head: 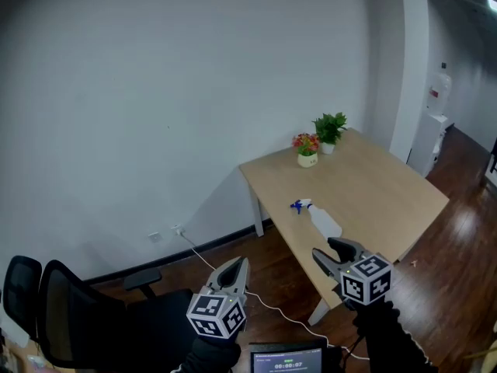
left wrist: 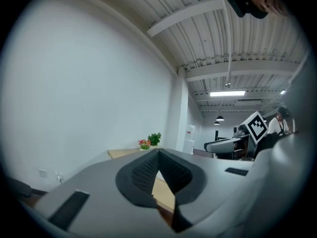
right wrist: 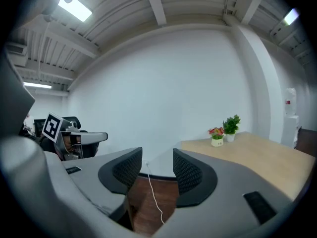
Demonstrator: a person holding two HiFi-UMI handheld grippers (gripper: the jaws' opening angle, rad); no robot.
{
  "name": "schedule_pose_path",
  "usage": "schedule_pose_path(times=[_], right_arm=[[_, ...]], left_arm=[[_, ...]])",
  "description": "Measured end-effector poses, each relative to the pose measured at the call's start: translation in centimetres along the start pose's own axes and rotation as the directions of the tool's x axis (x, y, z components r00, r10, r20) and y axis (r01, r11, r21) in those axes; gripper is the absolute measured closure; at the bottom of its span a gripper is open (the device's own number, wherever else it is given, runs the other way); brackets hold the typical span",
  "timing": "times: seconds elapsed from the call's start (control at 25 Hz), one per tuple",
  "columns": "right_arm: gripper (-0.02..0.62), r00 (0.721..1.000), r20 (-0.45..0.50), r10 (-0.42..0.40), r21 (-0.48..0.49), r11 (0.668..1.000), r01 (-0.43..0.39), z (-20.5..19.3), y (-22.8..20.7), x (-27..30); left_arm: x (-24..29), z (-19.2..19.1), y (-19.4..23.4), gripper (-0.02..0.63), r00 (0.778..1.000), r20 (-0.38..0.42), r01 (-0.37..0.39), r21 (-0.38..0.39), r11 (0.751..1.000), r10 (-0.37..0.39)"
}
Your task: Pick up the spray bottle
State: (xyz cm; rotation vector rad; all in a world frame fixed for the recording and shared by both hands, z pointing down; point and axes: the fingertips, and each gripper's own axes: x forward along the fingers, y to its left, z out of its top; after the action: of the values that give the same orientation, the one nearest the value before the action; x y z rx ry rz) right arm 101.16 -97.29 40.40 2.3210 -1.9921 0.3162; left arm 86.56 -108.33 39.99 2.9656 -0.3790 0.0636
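Note:
The spray bottle [head: 320, 220] lies on its side on the light wooden table [head: 388, 189], its clear body pointing toward me and its blue nozzle [head: 300, 205] at the far end. My right gripper [head: 332, 252] hovers near the table's front edge, just short of the bottle, and its jaws stand apart with nothing between them [right wrist: 157, 157]. My left gripper [head: 235, 269] hangs over the floor left of the table, pads meeting at the tip [left wrist: 158, 151]. Neither gripper view shows the bottle.
A pot of red flowers [head: 307, 150] and a green plant [head: 330, 130] stand at the table's far end by the white wall. A black office chair [head: 70, 309] is at the lower left. A white cable [head: 203, 259] runs across the wooden floor. A small screen [head: 287, 359] sits below.

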Motion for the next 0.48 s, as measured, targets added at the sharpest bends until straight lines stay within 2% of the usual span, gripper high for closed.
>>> schedule_pose_path(times=[0.2,0.24,0.28,0.44,0.48], right_arm=[[0.408,0.998,-0.070,0.005,-0.023,1.000,-0.007,1.9,-10.3,7.3],[0.394,0.996,-0.087,0.009,-0.015,1.000,-0.011,2.0,-11.9,8.9],[0.336,0.994,-0.108,0.014,-0.006,1.000,-0.014,1.9,-13.4,10.4],[0.328,0.982,-0.187,-0.007,0.011,1.000,0.009,1.1,-19.6,17.1],[0.299,0.978,-0.207,-0.016,0.020,1.000,0.021,0.9,-21.2,19.0]], left_arm=[[11.4,1.4,2.5,0.598,1.000,-0.010,-0.005,0.002,1.000,0.005],[13.4,1.4,3.2,0.598,1.000,-0.021,-0.005,-0.001,1.000,0.005],[15.3,1.3,3.9,0.598,0.999,-0.035,-0.001,-0.001,1.000,0.001],[23.1,0.8,7.7,0.598,0.997,-0.069,0.025,-0.006,1.000,-0.025],[25.2,0.5,8.9,0.598,0.996,-0.077,0.034,-0.011,0.999,-0.035]])
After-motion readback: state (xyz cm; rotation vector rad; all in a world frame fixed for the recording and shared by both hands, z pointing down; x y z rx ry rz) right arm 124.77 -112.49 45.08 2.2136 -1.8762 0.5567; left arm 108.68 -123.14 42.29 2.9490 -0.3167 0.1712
